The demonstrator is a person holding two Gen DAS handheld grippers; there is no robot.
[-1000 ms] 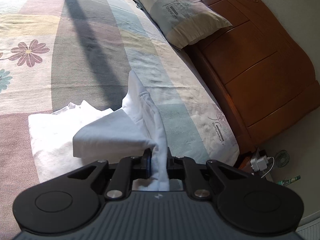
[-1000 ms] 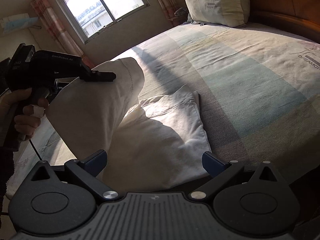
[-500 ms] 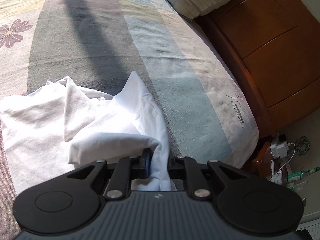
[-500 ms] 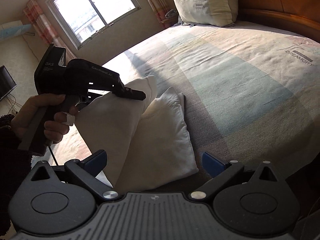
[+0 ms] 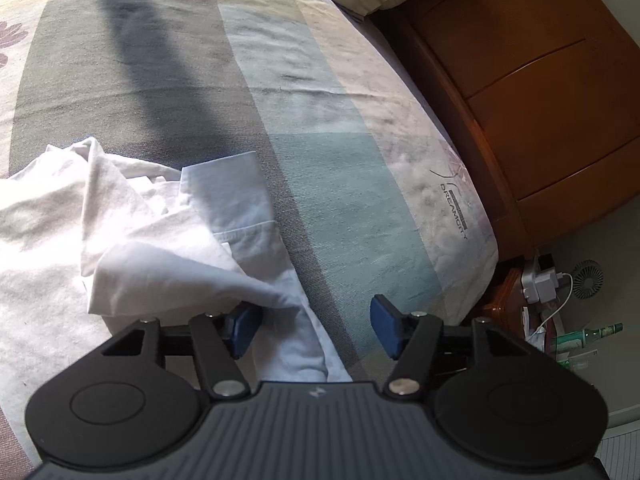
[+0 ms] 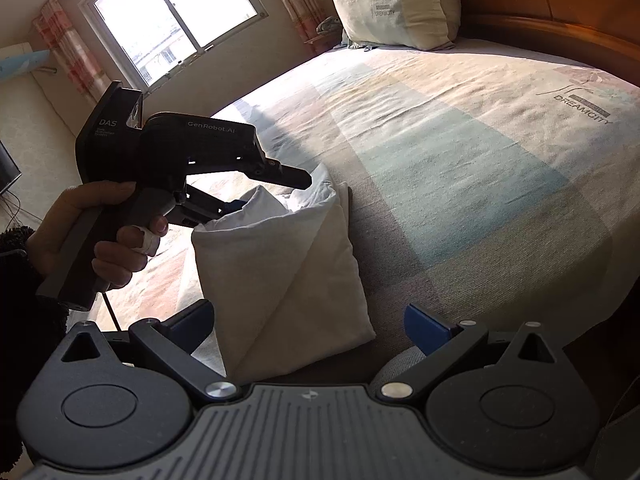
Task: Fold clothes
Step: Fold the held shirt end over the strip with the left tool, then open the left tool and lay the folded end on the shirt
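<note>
- While its jaws are opening, the left gripper has the white garment lying between its 2 blue pads, unpressed; the cloth sits lower left of the frame on the striped bedspread.
- Lower centre of the right view, the right gripper stands spread and empty; the folded bundle lies just ahead; a pillow sits upper right.
</note>
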